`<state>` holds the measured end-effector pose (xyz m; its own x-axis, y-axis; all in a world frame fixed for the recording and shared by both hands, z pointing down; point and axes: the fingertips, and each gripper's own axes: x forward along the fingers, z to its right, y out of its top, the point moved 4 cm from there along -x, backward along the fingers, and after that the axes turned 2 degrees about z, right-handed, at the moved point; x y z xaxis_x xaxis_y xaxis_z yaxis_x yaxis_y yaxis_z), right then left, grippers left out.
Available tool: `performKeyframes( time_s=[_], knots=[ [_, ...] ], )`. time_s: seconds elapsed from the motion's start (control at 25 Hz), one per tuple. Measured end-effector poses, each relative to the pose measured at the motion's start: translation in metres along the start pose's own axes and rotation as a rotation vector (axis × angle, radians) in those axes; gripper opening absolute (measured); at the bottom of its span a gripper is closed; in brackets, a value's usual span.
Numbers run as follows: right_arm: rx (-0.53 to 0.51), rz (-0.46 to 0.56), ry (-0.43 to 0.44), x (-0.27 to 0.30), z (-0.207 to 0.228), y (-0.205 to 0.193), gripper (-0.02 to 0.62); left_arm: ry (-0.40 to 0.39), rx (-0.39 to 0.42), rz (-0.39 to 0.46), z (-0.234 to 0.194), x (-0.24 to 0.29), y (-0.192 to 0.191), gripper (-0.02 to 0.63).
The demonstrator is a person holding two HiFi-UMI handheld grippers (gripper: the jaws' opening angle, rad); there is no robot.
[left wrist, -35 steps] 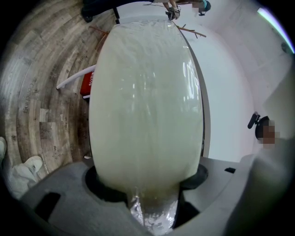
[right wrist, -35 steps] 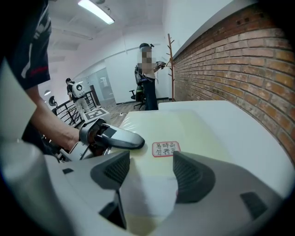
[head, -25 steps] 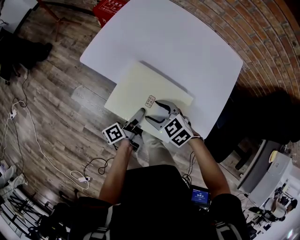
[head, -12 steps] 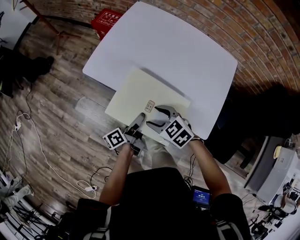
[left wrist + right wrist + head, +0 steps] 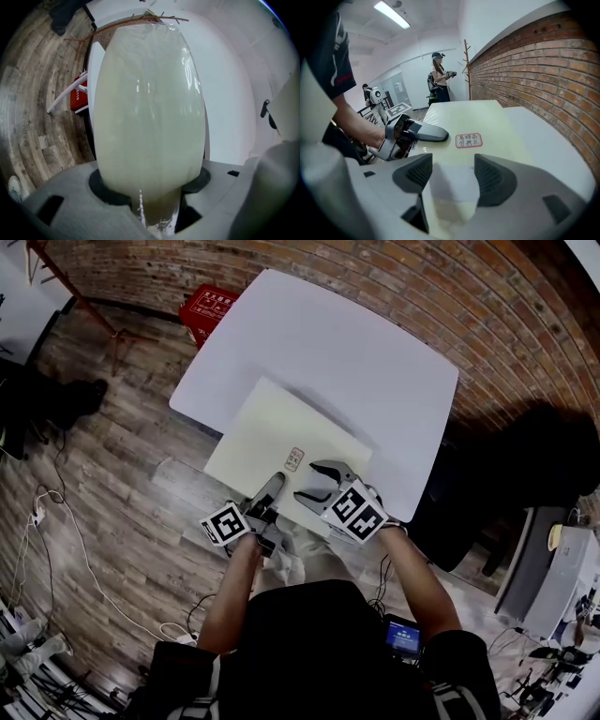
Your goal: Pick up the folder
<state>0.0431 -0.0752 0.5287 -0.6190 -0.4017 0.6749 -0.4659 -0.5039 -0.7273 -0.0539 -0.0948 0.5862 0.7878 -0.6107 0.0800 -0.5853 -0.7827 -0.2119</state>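
One folder [image 5: 281,432]: cream — overhangs table's [image 5: 375,362] near edge
Left gripper [image 5: 277,482]: clamped on folder's near edge
Right gripper [image 5: 305,480]: jaws apart — above folder

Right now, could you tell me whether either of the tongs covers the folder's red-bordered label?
No, the label lies fully bare on the folder, just beside the tip of the left tongs.

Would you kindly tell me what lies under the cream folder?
Under the far part of the folder is the white table; its near left corner juts out over the wooden floor. Whatever lies on the table beneath it is covered.
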Motion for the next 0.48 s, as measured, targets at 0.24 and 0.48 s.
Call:
performKeyframes(
  time_s=[0.24, 0.48],
  knots=[
    [-0.046, -0.009, -0.039, -0.012, -0.004, 0.006, 0.288, 0.005, 0.125, -0.031, 0.017, 0.001, 0.016, 0.274],
    [-0.043, 0.027, -0.084, -0.02, -0.006, 0.022, 0.282, 0.031, 0.295, -0.075, 0.041, -0.006, 0.029, 0.275]
  ],
)
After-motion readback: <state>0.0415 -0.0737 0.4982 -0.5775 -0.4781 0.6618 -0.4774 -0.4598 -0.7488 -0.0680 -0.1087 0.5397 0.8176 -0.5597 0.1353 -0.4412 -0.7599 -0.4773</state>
